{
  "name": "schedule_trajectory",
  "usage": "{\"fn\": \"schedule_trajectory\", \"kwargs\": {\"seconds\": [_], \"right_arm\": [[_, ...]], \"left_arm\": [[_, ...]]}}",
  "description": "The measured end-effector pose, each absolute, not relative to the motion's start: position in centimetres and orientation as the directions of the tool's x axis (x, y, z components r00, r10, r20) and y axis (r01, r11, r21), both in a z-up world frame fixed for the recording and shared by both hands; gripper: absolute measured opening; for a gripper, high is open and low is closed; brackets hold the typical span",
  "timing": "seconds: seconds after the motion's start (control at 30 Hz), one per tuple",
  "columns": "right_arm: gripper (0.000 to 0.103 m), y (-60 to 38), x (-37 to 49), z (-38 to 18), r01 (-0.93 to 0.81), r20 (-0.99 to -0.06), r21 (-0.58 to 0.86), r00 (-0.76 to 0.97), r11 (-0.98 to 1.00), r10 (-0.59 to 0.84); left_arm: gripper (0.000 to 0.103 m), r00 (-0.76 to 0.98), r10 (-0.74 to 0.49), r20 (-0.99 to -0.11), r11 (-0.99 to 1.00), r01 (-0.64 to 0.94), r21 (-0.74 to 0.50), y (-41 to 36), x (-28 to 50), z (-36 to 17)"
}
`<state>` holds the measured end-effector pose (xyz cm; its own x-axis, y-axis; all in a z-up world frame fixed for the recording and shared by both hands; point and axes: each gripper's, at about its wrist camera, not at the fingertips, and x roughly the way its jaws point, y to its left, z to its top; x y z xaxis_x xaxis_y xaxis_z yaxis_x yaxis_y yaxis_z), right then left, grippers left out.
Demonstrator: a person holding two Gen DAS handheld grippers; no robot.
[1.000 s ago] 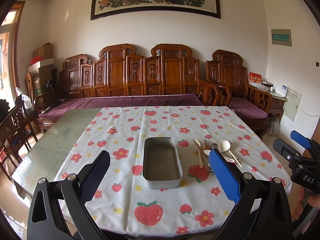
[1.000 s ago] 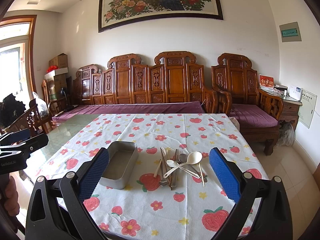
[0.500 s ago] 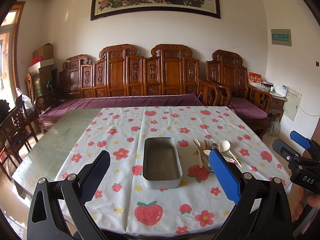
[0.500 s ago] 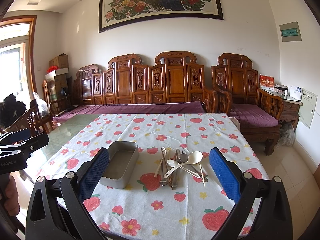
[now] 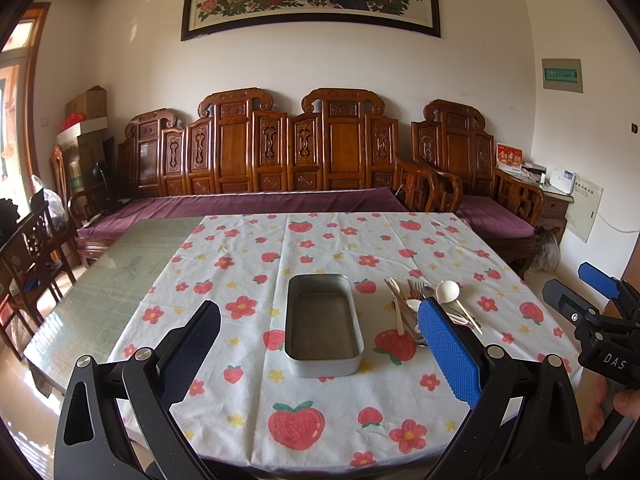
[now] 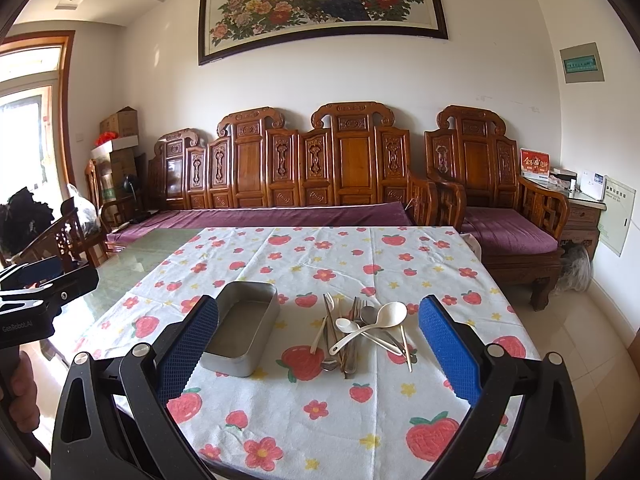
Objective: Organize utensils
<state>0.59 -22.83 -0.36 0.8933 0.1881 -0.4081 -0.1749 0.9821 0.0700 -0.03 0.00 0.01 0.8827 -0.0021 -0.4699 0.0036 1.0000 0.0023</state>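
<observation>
An empty rectangular metal tin (image 5: 323, 322) (image 6: 242, 326) lies on the strawberry-print tablecloth (image 5: 320, 248) (image 6: 320, 256). Just right of it sits a heap of utensils (image 5: 424, 306) (image 6: 366, 330): white spoons, metal spoons, forks and chopsticks. My left gripper (image 5: 320, 344) hovers open at the table's near edge, in front of the tin. My right gripper (image 6: 318, 344) is open too, held in front of the utensil heap. Nothing is between either pair of fingers. Each gripper shows at the edge of the other's view, the right gripper (image 5: 596, 312) and the left gripper (image 6: 36, 292).
A carved wooden bench (image 5: 280, 152) with a purple cushion runs behind the table, with a matching armchair (image 6: 500, 184) at the right. Bare glass tabletop (image 5: 100, 280) lies left of the cloth. Dark chairs (image 5: 36, 248) stand at the left. A hand (image 6: 20, 392) holds the left gripper's handle.
</observation>
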Motion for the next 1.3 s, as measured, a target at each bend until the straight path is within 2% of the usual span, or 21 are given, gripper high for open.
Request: {"fn": "schedule_trajectory", "kwargs": {"seconds": [0.87,1.0,1.3], "right_arm": [[0.1,-23.6,1.0,-0.9,-0.174,-0.409,0.071,0.893,0.982,0.188],[0.1,-22.5,0.8,-0.4,-0.168,-0.421,0.074,0.889,0.983,0.183],[0.1,-24.8,4.7,-5.1,-0.132,-0.487,0.07,0.86,0.989,0.149]], "left_arm": [[0.095,0.879,-0.003,-0.476,1.0,0.006,0.005,0.0,0.2,0.0],[0.095,0.866,-0.007,-0.499,1.0,0.014,0.009,-0.1,0.4,-0.2],[0.095,0.815,-0.047,-0.578,0.998,0.066,0.011,-1.1,4.0,-3.7]]}}
